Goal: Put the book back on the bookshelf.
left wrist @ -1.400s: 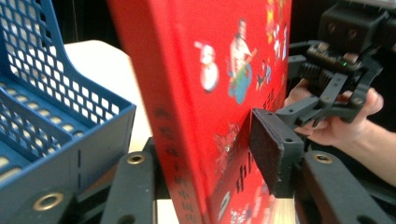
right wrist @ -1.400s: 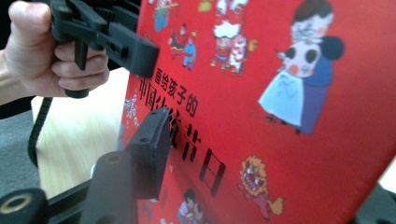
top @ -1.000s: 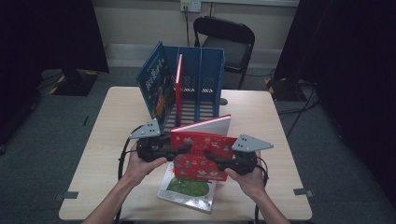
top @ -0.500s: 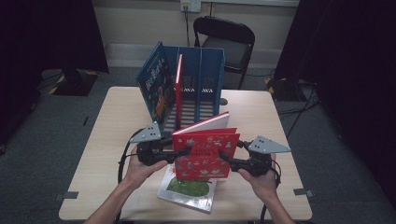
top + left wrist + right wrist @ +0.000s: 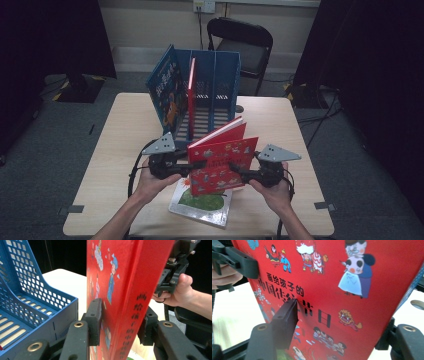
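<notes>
A red picture book stands on edge above the table front, between my two grippers. My left gripper is shut on its spine. In the left gripper view both pads press the red book from either side, at my left gripper. My right gripper is at the book's right edge. In the right gripper view its jaws stand wide apart around the red book. At my right gripper one pad lies against the cover and the other is behind the book.
A blue slotted file rack stands behind, with a blue book leaning on its left side and a thin red book in a slot. A green-and-white book lies flat under the held one. A black chair stands beyond the table.
My right gripper drew off to the right of the red book, then came back a little to its right edge. The book now stands more upright; the left gripper has kept hold.
</notes>
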The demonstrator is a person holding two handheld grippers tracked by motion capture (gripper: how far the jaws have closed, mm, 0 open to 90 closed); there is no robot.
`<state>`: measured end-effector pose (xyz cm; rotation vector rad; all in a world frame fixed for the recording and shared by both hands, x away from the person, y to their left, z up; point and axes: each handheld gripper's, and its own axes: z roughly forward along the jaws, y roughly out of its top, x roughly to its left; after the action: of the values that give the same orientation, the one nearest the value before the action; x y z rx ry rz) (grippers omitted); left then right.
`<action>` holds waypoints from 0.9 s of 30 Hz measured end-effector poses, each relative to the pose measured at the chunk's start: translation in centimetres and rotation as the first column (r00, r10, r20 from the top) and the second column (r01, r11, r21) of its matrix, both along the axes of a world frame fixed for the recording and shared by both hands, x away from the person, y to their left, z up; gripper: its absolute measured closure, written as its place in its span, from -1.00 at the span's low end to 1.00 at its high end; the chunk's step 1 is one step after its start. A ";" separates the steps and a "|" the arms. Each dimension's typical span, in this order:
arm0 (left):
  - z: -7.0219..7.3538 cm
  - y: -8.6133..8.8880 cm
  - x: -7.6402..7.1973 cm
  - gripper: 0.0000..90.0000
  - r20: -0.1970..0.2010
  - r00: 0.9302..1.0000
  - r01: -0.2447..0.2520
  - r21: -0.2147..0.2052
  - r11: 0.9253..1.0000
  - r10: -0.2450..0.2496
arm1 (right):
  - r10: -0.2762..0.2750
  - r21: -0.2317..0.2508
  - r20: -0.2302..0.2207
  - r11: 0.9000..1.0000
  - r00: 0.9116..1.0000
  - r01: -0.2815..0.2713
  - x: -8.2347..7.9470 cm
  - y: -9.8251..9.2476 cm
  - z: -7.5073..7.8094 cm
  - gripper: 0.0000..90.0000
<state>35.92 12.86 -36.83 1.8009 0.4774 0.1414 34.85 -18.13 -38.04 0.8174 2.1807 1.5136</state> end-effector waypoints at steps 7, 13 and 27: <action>-0.2 -1.4 -0.2 0.36 0.009 1.000 0.010 0.019 1.000 -0.010 | 0.028 -0.009 0.007 1.000 1.000 -0.028 -0.4 0.9 0.1 -0.19; -0.1 -1.4 -0.6 0.41 0.021 1.000 -0.012 0.035 0.999 0.012 | 0.023 -0.016 0.009 1.000 1.000 -0.023 -0.5 1.0 0.2 -0.19; 0.0 -0.4 -1.3 0.67 0.013 1.000 -0.026 0.037 0.999 0.026 | -0.043 -0.018 -0.002 0.999 0.999 0.043 0.3 1.2 -0.4 -0.40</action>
<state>34.61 12.45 -36.83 1.8300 0.4922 0.1802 35.11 -16.91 -38.44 0.8552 2.1618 1.4711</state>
